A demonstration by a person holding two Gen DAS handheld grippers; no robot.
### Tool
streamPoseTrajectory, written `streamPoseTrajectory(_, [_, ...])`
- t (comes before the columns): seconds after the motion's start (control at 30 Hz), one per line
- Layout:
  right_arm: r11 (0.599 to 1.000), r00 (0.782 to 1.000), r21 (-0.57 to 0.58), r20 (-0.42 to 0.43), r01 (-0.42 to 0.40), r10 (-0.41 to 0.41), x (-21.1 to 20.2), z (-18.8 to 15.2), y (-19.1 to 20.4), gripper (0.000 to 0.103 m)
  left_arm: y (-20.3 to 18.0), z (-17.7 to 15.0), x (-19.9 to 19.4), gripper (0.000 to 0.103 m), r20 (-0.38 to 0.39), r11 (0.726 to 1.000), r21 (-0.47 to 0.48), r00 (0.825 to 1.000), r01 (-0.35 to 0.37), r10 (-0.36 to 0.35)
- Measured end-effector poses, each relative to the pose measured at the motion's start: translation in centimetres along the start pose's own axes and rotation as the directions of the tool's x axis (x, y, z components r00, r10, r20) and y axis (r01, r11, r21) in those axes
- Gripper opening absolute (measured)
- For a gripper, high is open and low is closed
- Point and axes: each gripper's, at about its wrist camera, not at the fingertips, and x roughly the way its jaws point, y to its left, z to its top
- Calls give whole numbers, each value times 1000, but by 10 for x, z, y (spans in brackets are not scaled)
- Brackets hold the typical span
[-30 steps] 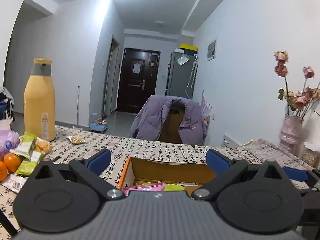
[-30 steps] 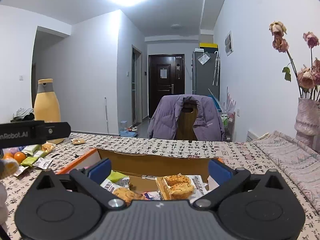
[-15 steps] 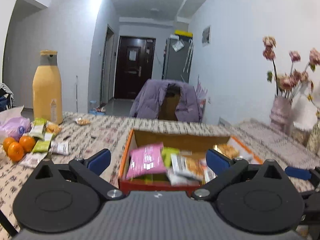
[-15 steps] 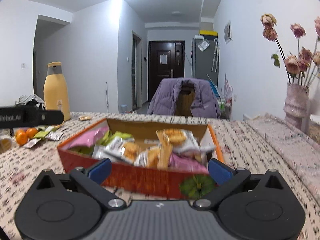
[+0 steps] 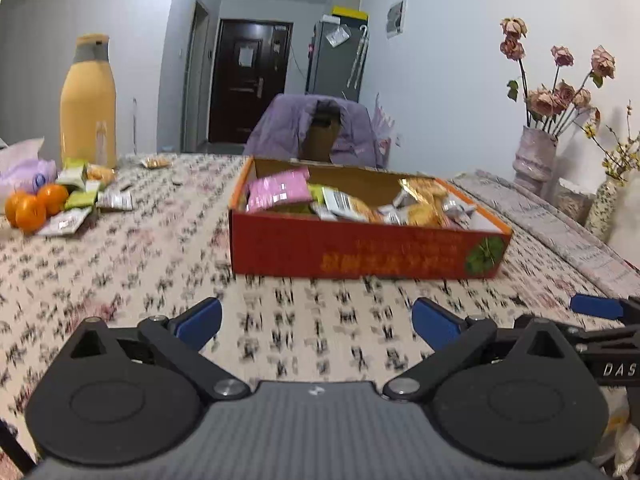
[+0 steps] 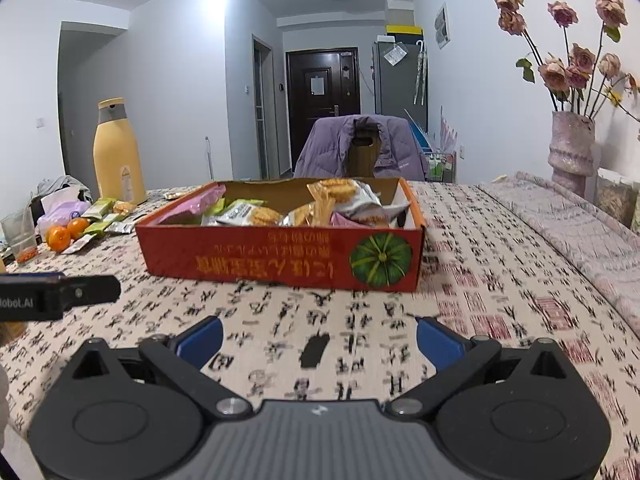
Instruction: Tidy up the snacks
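Left gripper (image 5: pixel 316 322): nearest the camera, its 2 blue-tipped fingers spread wide and holding nothing, low over the patterned tablecloth (image 5: pixel 120 264) near the table's front edge.
Right gripper (image 6: pixel 318 334): just beside the left one, also spread wide and empty, aimed at the long front wall of the box; both look parked clear of the box, likely so either can reach out next.
Red cardboard box (image 6: pixel 280 258): open-topped, standing mid-table beyond both grippers, printed with gold characters and a green pumpkin at its right end. It serves as the collecting place for the snacks.
Snacks in the box (image 6: pixel 320 204): a loose heap of packets, among them a pink packet (image 5: pixel 278 192) at the left end, leaning on the wall, and biscuit packs toward the right.
Loose snacks (image 5: pixel 82 200): several green and silver packets lie well apart from the box, toward the table's left edge; judging by them, the sorting is not finished.
Oranges (image 5: pixel 34 204): 2 show, touching that pile.
Yellow bottle (image 5: pixel 88 102): upright at the far left corner.
Chair (image 6: pixel 362 148): past the far edge, draped with a purple jacket.
Vase of dried roses (image 6: pixel 572 148): far right.
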Motion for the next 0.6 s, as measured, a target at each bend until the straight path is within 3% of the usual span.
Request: streamPoseTrajectory(0.6, [1000,1000,6,-19,7,-7,-10,-8,0,103,-3,-10,-8,103,-25,1000,20,1000,-15,15])
